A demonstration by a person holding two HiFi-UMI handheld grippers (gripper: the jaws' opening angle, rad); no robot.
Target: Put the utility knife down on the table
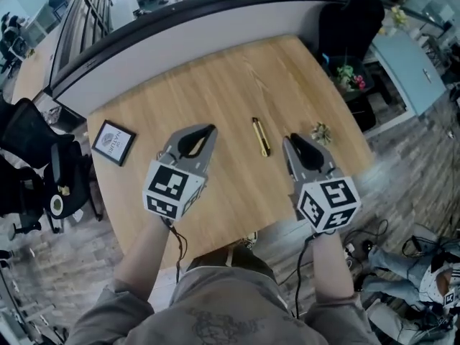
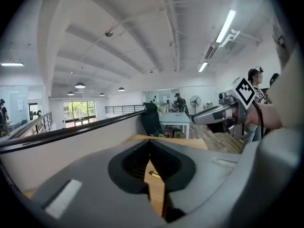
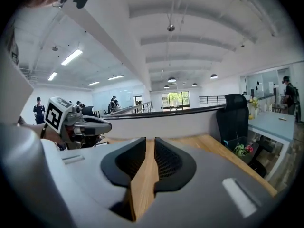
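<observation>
The utility knife (image 1: pixel 260 136) lay free on the worktop (image 1: pixel 215 85), apparently delivered. Flanking it, the right tool (image 1: pixel 290 140) stood parted and empty, the left tool (image 1: pixel 210 129) closed on nothing.

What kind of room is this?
Probably a big open office: there's a black office chair, a desk beside it, and long strip lights on the ceiling.
</observation>
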